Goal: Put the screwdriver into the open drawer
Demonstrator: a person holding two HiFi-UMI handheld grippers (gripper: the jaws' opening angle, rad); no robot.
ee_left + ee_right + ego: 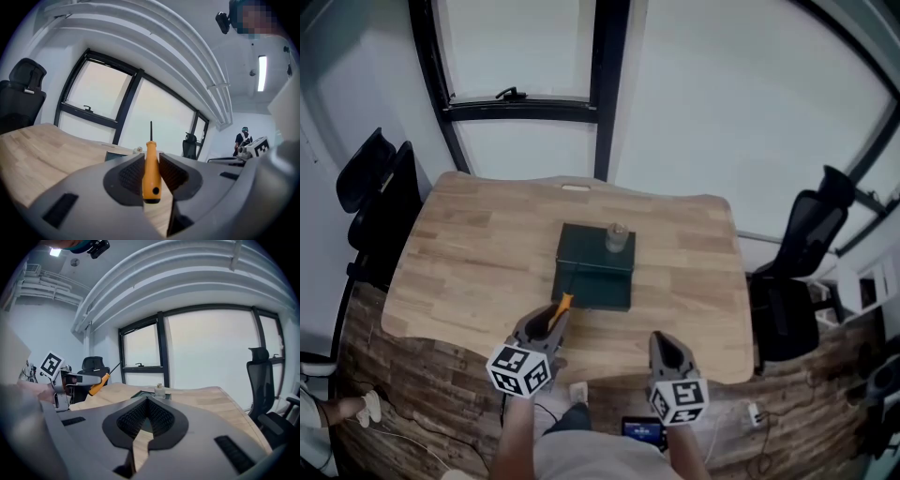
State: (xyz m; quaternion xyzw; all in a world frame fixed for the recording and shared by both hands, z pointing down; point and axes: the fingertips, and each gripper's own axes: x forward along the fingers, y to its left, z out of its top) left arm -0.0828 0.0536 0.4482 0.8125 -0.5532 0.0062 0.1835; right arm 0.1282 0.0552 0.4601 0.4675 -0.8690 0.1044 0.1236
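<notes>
A dark green drawer box (595, 272) stands in the middle of the wooden table (469, 253), with a small clear jar (617, 238) on its top. My left gripper (551, 319) hovers just short of the box's near side, shut on the orange handle of a screwdriver (563, 304). In the left gripper view the handle (151, 171) sits pinched between the pads (130, 176), its thin black shaft pointing ahead over the box (115, 155). My right gripper (664, 342) is over the table's near edge, to the right of the box. Its jaws (148, 401) are shut and hold nothing.
Black office chairs stand at the table's left (370, 202) and right (806, 244). A window wall runs behind the table. A small lit device (642, 431) lies on the floor near my feet. A person (243, 140) stands far off in the left gripper view.
</notes>
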